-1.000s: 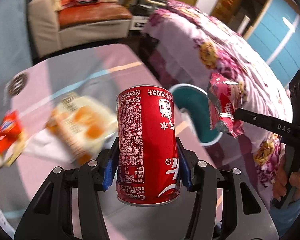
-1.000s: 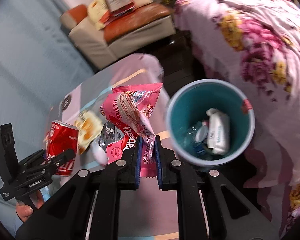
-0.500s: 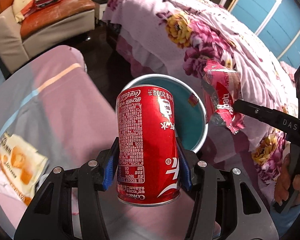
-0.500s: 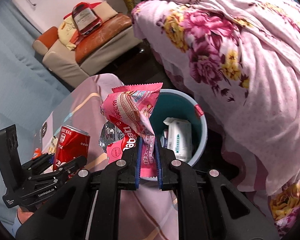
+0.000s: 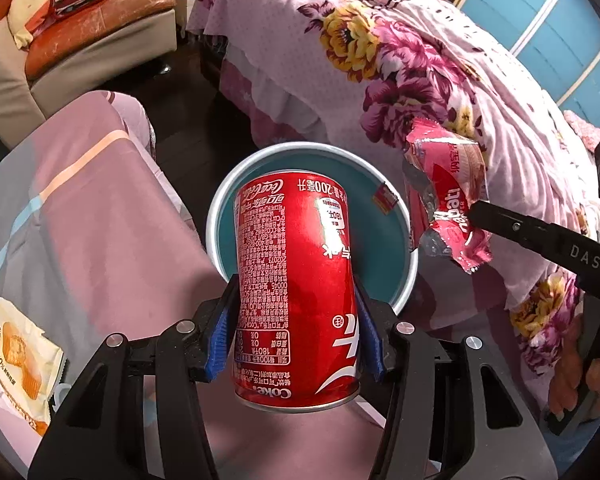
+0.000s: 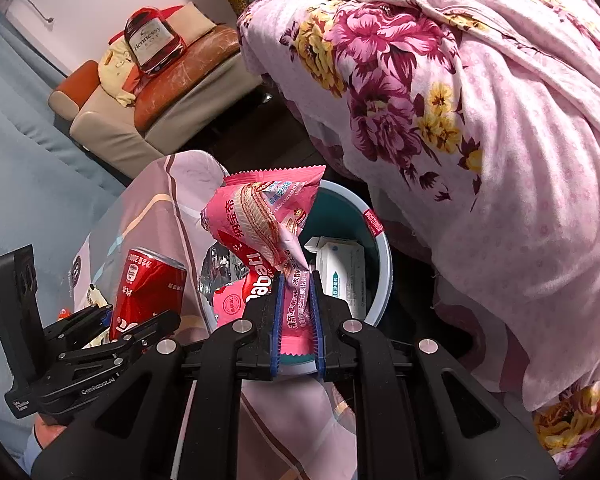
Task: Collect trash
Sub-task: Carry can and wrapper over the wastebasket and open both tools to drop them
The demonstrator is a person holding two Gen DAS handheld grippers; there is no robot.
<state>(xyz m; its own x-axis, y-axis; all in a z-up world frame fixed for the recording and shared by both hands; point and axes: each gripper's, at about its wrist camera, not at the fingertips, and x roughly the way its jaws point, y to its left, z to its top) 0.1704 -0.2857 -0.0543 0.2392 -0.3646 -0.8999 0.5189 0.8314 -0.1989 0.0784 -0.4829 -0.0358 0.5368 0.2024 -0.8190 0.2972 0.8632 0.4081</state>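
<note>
A red Coke can (image 5: pixel 296 280) stands upright between blue pads, with my left gripper (image 5: pixel 296 304) shut on it. It hangs over the near rim of a teal bin (image 5: pixel 384 256) on the floor. My right gripper (image 6: pixel 296 280) is shut on a crumpled pink snack wrapper (image 6: pixel 260 220), held above the same bin (image 6: pixel 385 268). A white box (image 6: pixel 340 272) lies inside the bin. In the left wrist view the wrapper (image 5: pixel 448 196) hangs just right of the bin. In the right wrist view the can (image 6: pixel 144 288) is at the left.
A table under a pink cloth (image 5: pixel 92 220) ends just left of the bin and holds a yellow cake packet (image 5: pixel 12 352). A bed with a floral cover (image 5: pixel 420 60) stands close behind the bin. A sofa (image 5: pixel 80 40) is at the back left.
Both grippers have moved off the table toward the bin, which has shifted to lie right behind the can and wrapper. Both grips are unchanged.
</note>
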